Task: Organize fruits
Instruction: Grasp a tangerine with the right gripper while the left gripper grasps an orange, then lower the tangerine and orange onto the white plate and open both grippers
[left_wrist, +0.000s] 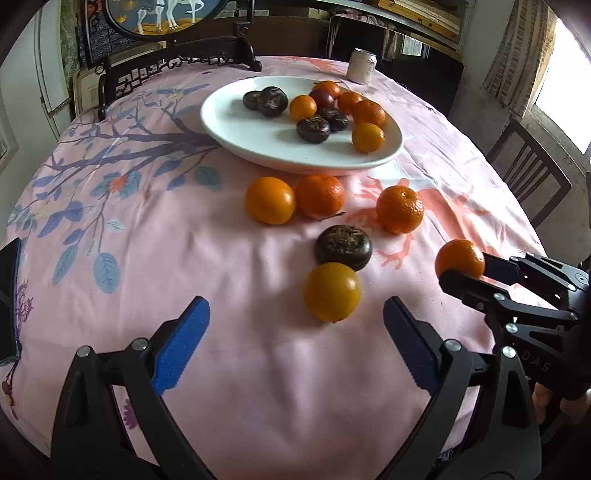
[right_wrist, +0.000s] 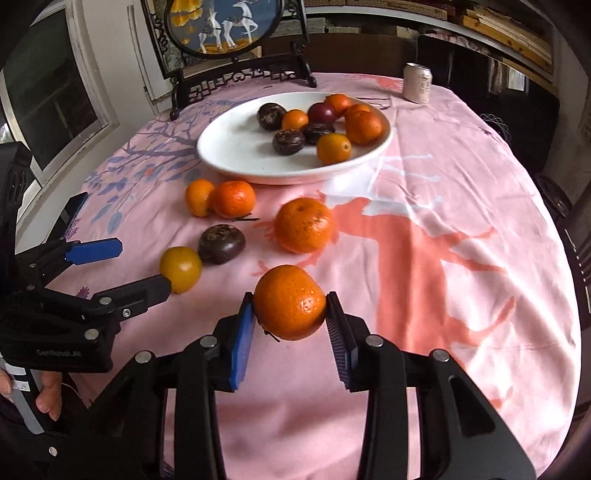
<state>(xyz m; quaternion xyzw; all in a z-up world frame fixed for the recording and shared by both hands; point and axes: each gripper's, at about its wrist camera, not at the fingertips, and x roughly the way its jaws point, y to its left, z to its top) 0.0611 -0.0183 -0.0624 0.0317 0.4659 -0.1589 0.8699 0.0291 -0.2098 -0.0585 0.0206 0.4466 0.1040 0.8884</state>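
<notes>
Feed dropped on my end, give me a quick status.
Right hand-held gripper shut on a mandarin. Left hand-held gripper open, short of the yellow fruit. Plate part filled; path to it clear.

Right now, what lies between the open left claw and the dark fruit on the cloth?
In the left wrist view, one yellow-orange fruit sits just ahead of the left claw, touching the dark fruit behind it.

Free room: bare cloth (left_wrist: 277, 369) in lower centre, and wide at right in the right wrist view.
Obstacles: yellow fruit (left_wrist: 331, 291) and dark fruit (left_wrist: 343, 246) mid-frame; plate (left_wrist: 236, 133) upper centre; can (left_wrist: 362, 66) beyond.
</notes>
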